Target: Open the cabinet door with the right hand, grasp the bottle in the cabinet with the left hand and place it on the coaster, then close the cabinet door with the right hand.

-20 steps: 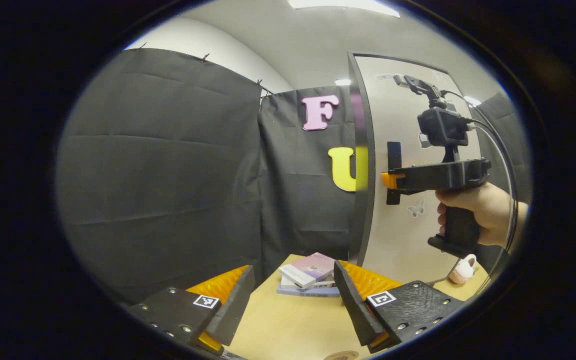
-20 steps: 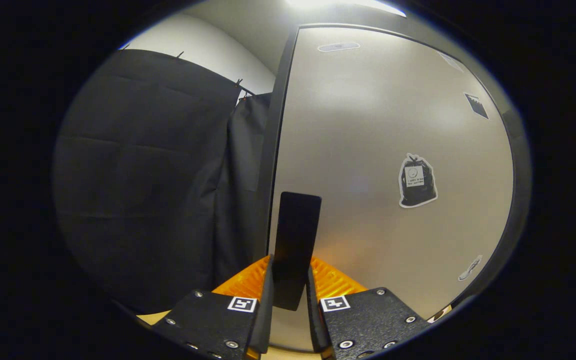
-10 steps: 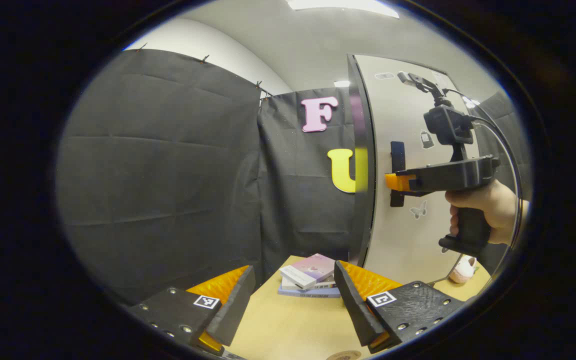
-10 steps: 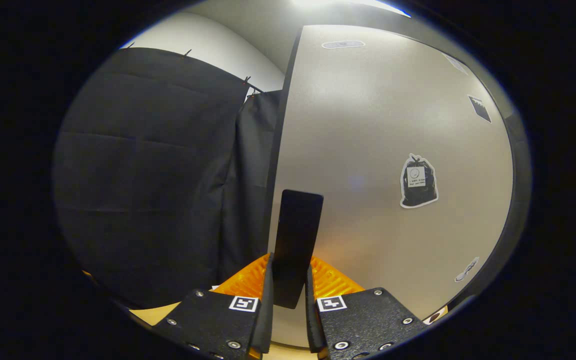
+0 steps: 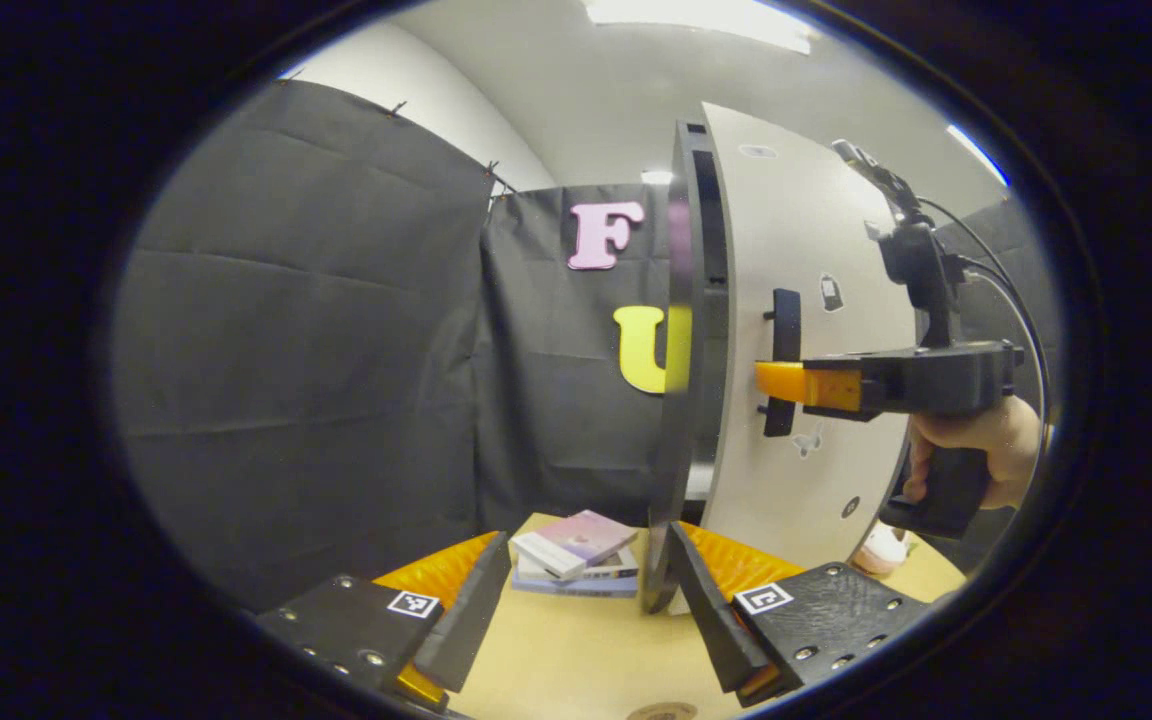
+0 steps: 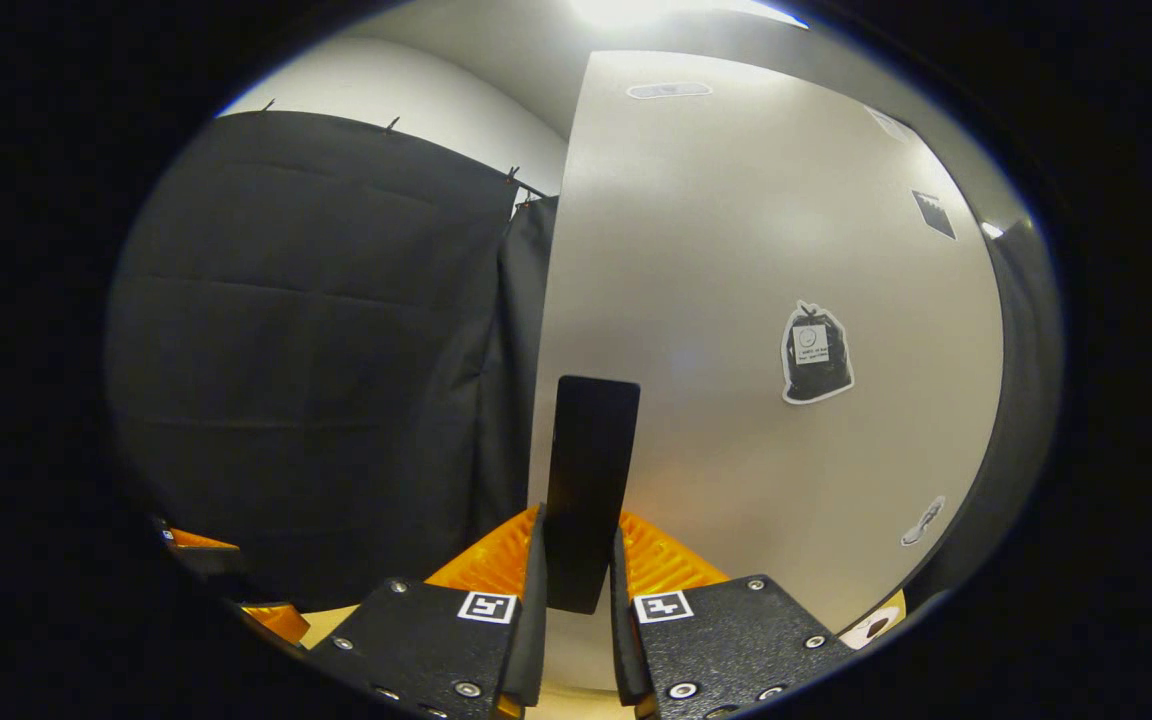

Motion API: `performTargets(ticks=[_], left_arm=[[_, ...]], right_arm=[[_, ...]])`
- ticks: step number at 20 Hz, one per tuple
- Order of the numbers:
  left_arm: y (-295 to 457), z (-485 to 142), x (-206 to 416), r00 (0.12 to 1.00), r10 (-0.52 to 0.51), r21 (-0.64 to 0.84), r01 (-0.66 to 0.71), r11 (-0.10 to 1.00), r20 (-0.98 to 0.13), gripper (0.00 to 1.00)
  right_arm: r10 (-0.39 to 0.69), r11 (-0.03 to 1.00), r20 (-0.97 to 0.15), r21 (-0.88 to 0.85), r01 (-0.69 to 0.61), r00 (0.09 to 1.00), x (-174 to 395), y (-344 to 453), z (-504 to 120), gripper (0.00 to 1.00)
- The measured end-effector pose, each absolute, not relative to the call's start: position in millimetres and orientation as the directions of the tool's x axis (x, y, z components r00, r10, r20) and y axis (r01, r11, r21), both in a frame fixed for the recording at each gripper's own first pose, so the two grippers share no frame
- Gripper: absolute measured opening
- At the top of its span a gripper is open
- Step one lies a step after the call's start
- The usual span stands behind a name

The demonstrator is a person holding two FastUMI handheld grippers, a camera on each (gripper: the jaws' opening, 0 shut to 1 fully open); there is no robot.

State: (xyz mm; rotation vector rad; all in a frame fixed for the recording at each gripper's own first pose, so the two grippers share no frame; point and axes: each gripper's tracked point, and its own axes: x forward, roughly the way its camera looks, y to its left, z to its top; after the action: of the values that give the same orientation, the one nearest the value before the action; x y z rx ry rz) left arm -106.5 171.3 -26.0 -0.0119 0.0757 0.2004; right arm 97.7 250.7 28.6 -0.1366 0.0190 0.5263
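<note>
the right gripper (image 6: pixel 576 590) has its two fingers pressed on either side of the one flat black bar handle (image 6: pixel 591 480) of the pale grey cabinet door (image 6: pixel 736 300), clamped on it. in the left gripper view the same gripper (image 5: pixel 781 380) meets that handle (image 5: pixel 784 360) side-on, a hand (image 5: pixel 976 450) wrapped round its grip, and the door (image 5: pixel 806 260) stands slightly ajar from the dark cabinet edge (image 5: pixel 686 330). the cabinet's inside is hidden, so i cannot tell where the bottle is. the left gripper (image 5: pixel 586 610) hangs over the light wooden table (image 5: pixel 576 660) with its fingers spread wide and nothing between them. a stack of about three books (image 5: pixel 576 550) lies on the table near the door's foot. four stickers (image 6: pixel 816 350) dot the door face in the right gripper view. a round tan coaster (image 5: pixel 661 712) peeks in at the table's near edge.
</note>
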Motion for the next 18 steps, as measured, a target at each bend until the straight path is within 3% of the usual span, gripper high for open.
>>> performTargets(ticks=[1,2,4,5,6,7,9,10,18], left_arm=[[169.8,-23.6,-107.5,0.979,0.190,-0.004,-0.191,0.982,-0.074,0.90],[168.0,-19.8,-107.4,0.981,0.179,0.000,-0.180,0.984,-0.068,0.99],[163.3,-11.9,-110.9,0.986,0.156,0.011,-0.156,0.988,-0.055,0.99],[163.9,-7.2,-113.4,0.986,0.160,0.023,-0.159,0.987,-0.052,0.91],[165.5,-3.4,-114.8,0.984,0.173,0.034,-0.172,0.985,-0.047,0.91],[163.4,-3.4,-114.2,0.984,0.173,0.038,-0.172,0.984,-0.042,0.99],[159.0,1.8,-116.0,0.984,0.176,0.039,-0.175,0.984,-0.035,0.99],[155.9,3.5,-118.6,0.983,0.181,0.043,-0.180,0.983,-0.034,0.91],[123.7,16.9,-160.0,0.969,0.242,0.070,-0.238,0.969,-0.053,0.90]], right_arm=[[0.511,0.848,-0.057,-0.126,-0.514,0.858,97.2,249.2,28.5,0.29],[0.524,0.841,-0.062,-0.120,-0.528,0.849,97.1,248.1,27.8,0.29],[0.553,0.824,-0.064,-0.103,-0.557,0.831,99.5,244.1,26.1,0.29],[0.566,0.816,-0.067,-0.099,-0.570,0.822,98.8,243.6,25.5,0.25],[0.579,0.805,-0.074,-0.102,-0.584,0.812,97.9,242.4,25.0,0.25],[0.592,0.796,-0.079,-0.101,-0.597,0.802,97.2,240.9,24.9,0.25],[0.613,0.780,-0.087,-0.090,-0.619,0.785,94.7,238.9,24.6,0.25],[0.621,0.774,-0.090,-0.087,-0.627,0.779,94.0,236.7,23.5,0.25],[0.680,0.725,-0.104,-0.056,-0.687,0.726,83.4,220.7,22.4,0.24]])
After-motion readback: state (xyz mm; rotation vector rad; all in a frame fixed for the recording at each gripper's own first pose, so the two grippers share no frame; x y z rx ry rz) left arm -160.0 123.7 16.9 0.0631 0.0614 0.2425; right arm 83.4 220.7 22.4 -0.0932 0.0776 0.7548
